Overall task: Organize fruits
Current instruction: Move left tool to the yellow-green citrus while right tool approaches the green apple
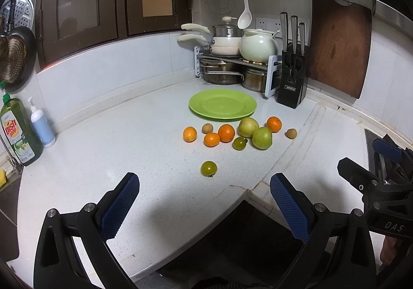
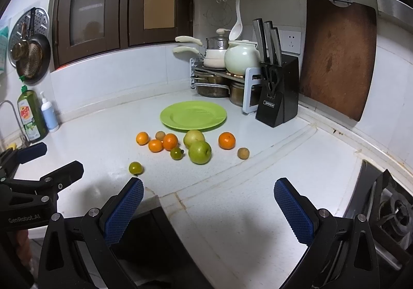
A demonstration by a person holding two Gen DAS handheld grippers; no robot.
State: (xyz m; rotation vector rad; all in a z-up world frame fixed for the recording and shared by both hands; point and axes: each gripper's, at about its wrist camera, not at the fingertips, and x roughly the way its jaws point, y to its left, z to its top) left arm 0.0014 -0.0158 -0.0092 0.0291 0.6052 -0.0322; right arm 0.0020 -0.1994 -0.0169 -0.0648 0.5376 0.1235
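Both tools hang over the near edge of the white desk [image 1: 129, 139], well short of the fruit. The left hand-held gripper [image 1: 204, 201] has its blue pads spread wide with nothing between them; the right hand-held gripper [image 2: 209, 205] is just as wide open and empty.

The green plate [image 1: 222, 107] sits bare toward the back corner of the desk, in front of the pot rack [image 1: 232, 67] and beside the black knife block [image 1: 291, 74]. Just in front of the plate lies the fruit cluster: four mandarins [image 1: 226, 133], two green apples [image 1: 262, 138] touching each other, a green tomato [image 1: 239, 143] beside the nearer apple, and two small brown longans [image 1: 207, 128], one at the left of the cluster and one out at its right end. A second green tomato [image 1: 209, 168] lies alone, nearer the front edge, between the cluster and the left hand-held gripper.
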